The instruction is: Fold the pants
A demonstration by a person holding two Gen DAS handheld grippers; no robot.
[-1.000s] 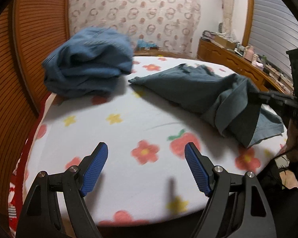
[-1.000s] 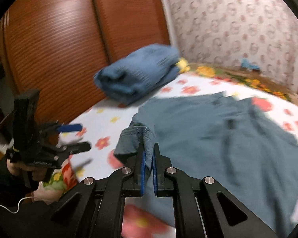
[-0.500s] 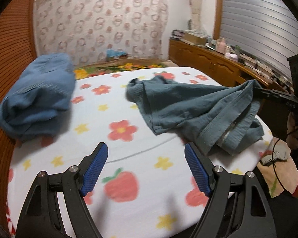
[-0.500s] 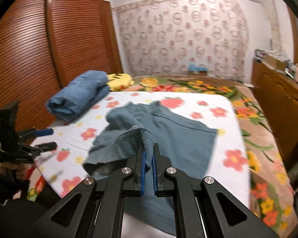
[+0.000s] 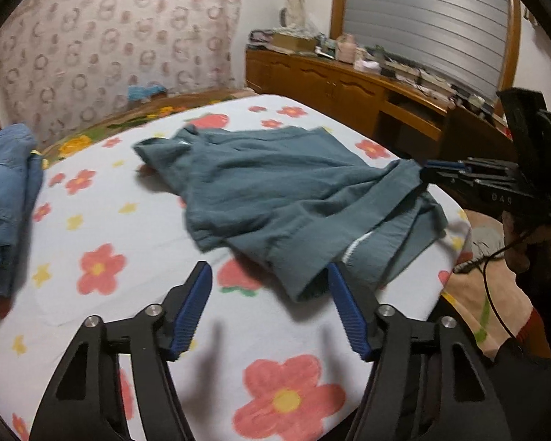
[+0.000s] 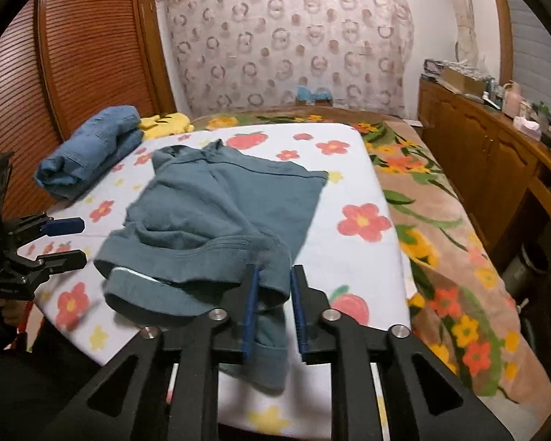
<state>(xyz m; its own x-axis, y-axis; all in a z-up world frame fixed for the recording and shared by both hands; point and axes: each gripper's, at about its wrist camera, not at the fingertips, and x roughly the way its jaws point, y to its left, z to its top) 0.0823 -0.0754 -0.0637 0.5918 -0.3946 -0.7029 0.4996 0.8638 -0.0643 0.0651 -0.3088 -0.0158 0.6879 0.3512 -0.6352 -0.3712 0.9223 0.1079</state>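
Grey-blue pants (image 5: 275, 191) lie crumpled on the flowered white sheet (image 5: 136, 242), also in the right wrist view (image 6: 216, 205). My left gripper (image 5: 270, 312) is open and empty, just in front of the pants' near hem. My right gripper (image 6: 273, 305) has its jaws parted around a fold of the pants' waistband (image 6: 272, 257), not clamping it. The right gripper also shows in the left wrist view (image 5: 437, 167) at the pants' right end. The left gripper shows in the right wrist view (image 6: 64, 240), open.
Folded blue jeans (image 6: 92, 150) lie at the bed's far left, next to a yellow toy (image 6: 167, 125). A wooden wardrobe (image 6: 80, 58) stands on the left. A cluttered wooden cabinet (image 6: 496, 139) runs along the right. A flowered blanket (image 6: 440, 235) covers the bed's right side.
My right gripper has opened from its grip on the waistband and lowered the pants onto the bed. My left gripper has swung right and come close to the pants' hem.
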